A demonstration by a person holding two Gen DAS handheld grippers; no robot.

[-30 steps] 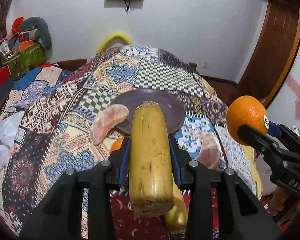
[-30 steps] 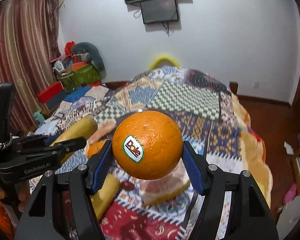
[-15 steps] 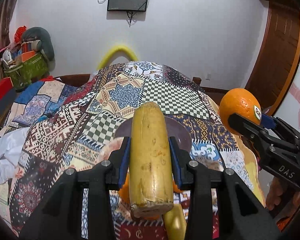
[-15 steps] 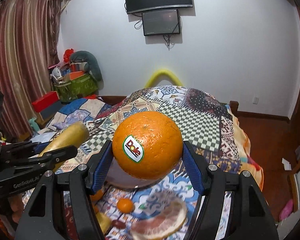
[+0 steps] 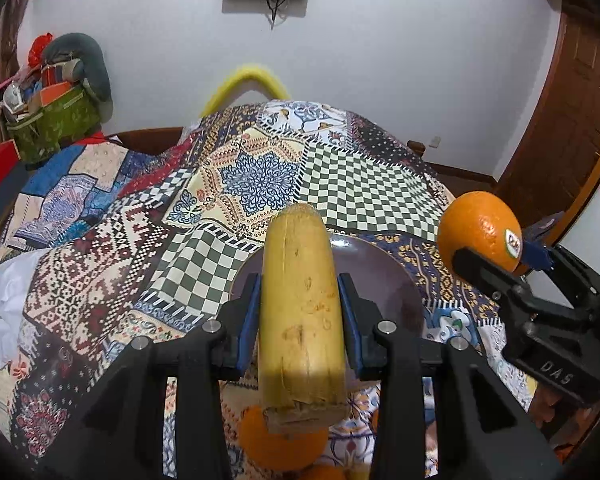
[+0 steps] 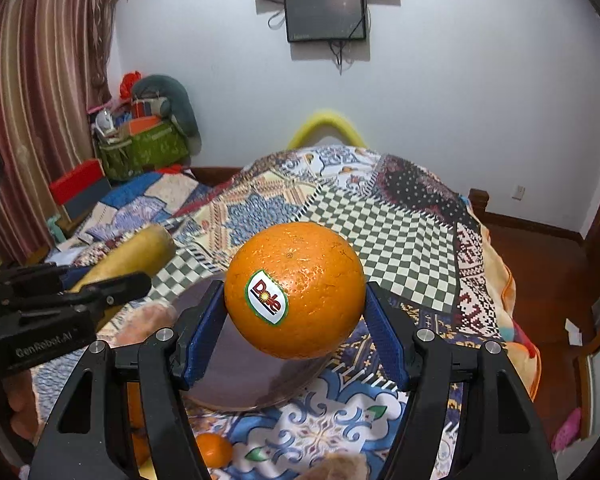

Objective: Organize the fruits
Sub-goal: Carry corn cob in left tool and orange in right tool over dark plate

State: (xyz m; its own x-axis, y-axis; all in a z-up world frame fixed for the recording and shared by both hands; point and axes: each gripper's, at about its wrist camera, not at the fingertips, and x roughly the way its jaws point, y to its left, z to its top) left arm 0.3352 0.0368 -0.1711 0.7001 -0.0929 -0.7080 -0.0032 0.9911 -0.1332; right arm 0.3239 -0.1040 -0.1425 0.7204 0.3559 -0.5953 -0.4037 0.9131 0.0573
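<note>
Round orange with Dole sticker (image 6: pixel 294 294): clamped at widest girth in right hand-held gripper (image 6: pixel 295 312), above dark purple round plate (image 6: pixel 236 376) on quilted bed. Judged firm, smooth, roll-prone. Thick yellow banana (image 5: pixel 302 300): pinched mid-length by left hand-held gripper (image 5: pixel 300 312); judged soft, bruisable.

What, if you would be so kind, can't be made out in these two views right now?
- Plate: the left wrist view has its middle behind the banana; in the right wrist view the orange covers part.
- Small oranges below the left tongs: cut off by the bottom edge, count unclear.
- Pale fruit piece: blurred, cut by the bottom edge, under the right tongs.
</note>
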